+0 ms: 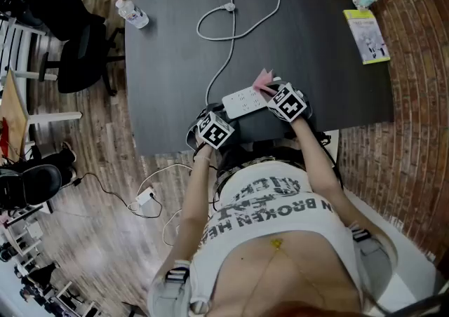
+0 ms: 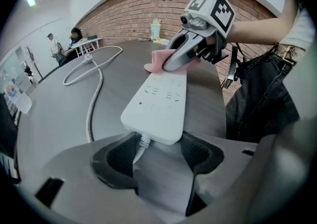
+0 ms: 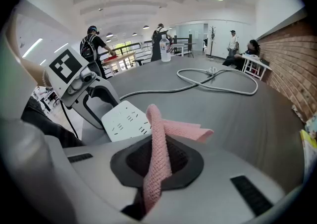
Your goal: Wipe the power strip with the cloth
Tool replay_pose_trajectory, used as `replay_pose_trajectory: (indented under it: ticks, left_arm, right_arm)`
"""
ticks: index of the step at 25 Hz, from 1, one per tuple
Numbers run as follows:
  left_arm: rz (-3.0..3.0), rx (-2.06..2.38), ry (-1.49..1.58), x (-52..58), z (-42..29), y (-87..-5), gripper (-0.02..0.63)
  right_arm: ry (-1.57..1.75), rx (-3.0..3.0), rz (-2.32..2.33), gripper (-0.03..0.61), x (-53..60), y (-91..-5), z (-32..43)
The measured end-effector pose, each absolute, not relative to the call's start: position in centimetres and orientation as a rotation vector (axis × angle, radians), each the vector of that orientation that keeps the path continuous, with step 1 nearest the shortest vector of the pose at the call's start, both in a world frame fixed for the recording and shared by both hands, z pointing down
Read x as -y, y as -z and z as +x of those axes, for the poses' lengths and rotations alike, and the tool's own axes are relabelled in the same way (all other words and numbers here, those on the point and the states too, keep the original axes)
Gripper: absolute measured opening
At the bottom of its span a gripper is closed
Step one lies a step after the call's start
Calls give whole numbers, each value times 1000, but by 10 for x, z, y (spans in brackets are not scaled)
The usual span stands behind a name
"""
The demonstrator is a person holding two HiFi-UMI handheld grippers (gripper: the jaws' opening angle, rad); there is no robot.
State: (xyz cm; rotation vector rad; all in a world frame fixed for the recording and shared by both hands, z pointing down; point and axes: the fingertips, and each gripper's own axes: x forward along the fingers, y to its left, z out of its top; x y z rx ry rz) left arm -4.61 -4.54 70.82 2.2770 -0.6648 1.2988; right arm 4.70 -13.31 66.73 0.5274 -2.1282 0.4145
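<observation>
Head view: a dark desk (image 1: pixel 168 42) carries a white power strip (image 1: pixel 244 102) at lower centre, close to the near edge. Its cord (image 1: pixel 226 42) loops toward the top of the frame. The left tool (image 1: pixel 223 116) is at the strip's left end. The right tool (image 1: pixel 272 91) is at its right end with a pink cloth (image 1: pixel 264 80). A bottle (image 1: pixel 132 14) lies upper left and a booklet (image 1: pixel 366 35) upper right

Left gripper view: the left tool's jaws stand wide, bracketing the strip's cord end at lower centre, pads against its corners. The cloth meets the strip's far end, upper centre

Right gripper view: the right tool's jaws are closed on a fold of the cloth at lower centre. The strip lies just left of it
</observation>
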Motion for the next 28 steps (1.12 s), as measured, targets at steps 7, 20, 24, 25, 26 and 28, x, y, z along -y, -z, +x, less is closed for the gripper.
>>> replay_pose_trajectory:
  ticks: [7,20,24,25,26,28]
  left_arm:
    - [2274,665,-1301,46,-45,-708,265]
    - [2278,666,-1297,46,-46,-707,265]
    - [2278,666,-1297,46,-46,-707,265]
    - [2277,665,-1298,46,-46,-707,267]
    - [2277,664,-1298,46,-46,-707,265]
    - [2277,664,-1297,46,-46,-707,265]
  right_arm:
    - [-409,2112,545,16,135,-668,56]
    - [-434,2028,695,17,149,-667,102]
    - [-443,2027,719,17,151,-667,106]
    - [-442,2026,721,16,151,-667,106]
    - [-441,2024,722,17,151,-667,106]
    - [-441,2019,724,17,151,-667,106]
